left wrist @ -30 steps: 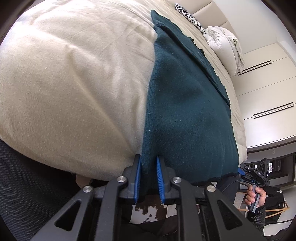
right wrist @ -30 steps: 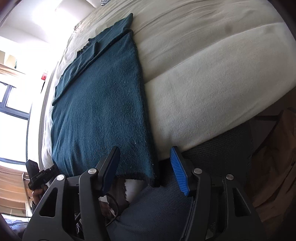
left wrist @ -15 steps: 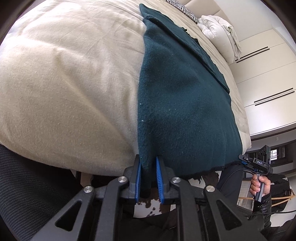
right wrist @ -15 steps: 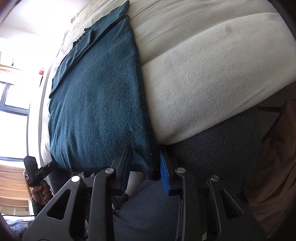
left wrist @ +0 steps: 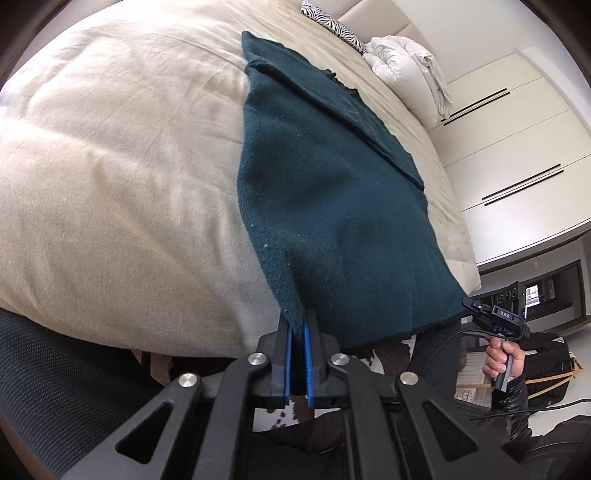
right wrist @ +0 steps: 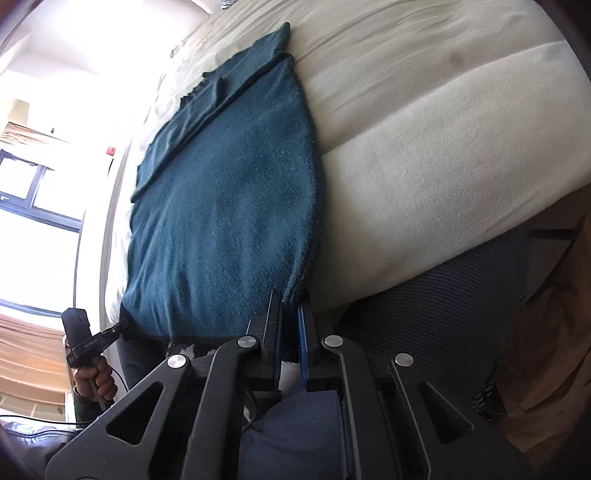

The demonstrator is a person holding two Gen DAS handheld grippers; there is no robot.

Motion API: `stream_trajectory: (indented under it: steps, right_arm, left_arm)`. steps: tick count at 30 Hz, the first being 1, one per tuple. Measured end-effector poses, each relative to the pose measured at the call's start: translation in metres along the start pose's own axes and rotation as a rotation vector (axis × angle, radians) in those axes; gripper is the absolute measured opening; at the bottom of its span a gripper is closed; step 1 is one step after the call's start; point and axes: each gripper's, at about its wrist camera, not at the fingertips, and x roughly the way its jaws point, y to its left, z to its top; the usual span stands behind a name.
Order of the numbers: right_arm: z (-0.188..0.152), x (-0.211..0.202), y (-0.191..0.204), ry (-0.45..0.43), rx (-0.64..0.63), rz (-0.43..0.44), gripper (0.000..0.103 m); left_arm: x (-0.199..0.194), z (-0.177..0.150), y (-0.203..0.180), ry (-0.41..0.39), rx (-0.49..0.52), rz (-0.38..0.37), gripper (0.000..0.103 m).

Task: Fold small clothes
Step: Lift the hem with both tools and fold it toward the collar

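- Left wrist view: I have the left gripper (left wrist: pixel 298 334) clenched on the near left corner of the dark teal garment (left wrist: pixel 332 192), its blue pads pressed together with the knit pinched between them.
- The corner lifts off the near edge of the bed (left wrist: pixel 122 177) and pulls the cloth into a taut ridge running up from the jaws.
- At the far right of this view I see the right gripper (left wrist: pixel 467 303) meeting the garment's other near corner, with the hand (left wrist: pixel 502 360) below it on the handle.
- In the right wrist view, the right gripper (right wrist: pixel 290 314) is clamped on the near right corner of the garment (right wrist: pixel 229 206), pads nearly shut around the hem.
- The rest of the garment lies flat on the beige bed (right wrist: pixel 424 129), stretching away from the near edge, with a folded layer across its far end.
- Farther off, a white duvet bundle (left wrist: pixel 410 70) and a zebra-print pillow (left wrist: pixel 334 24) sit near the bed's far end.
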Motion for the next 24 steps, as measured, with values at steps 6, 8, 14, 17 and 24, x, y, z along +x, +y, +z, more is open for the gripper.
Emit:
stream_trajectory:
  steps: [6, 8, 14, 17, 24]
  right_arm:
    - [0.023, -0.017, 0.023, -0.089, -0.007, 0.141, 0.006]
    - [0.034, -0.020, 0.032, -0.118, -0.007, 0.178, 0.006]
    - [0.070, -0.023, 0.048, -0.185, 0.008, 0.238, 0.006]
    - [0.087, -0.022, 0.055, -0.207, 0.013, 0.253, 0.006]
    - [0.124, -0.018, 0.057, -0.255, 0.037, 0.278, 0.006]
  left_arm:
    - [-0.019, 0.007, -0.005, -0.066, -0.044, -0.147, 0.006]
    - [-0.023, 0.011, -0.005, -0.085, -0.065, -0.182, 0.006]
    - [-0.035, 0.032, -0.004, -0.163, -0.137, -0.303, 0.006]
    - [-0.038, 0.049, -0.008, -0.195, -0.159, -0.340, 0.006]
    - [-0.038, 0.088, -0.010, -0.255, -0.219, -0.389, 0.006]
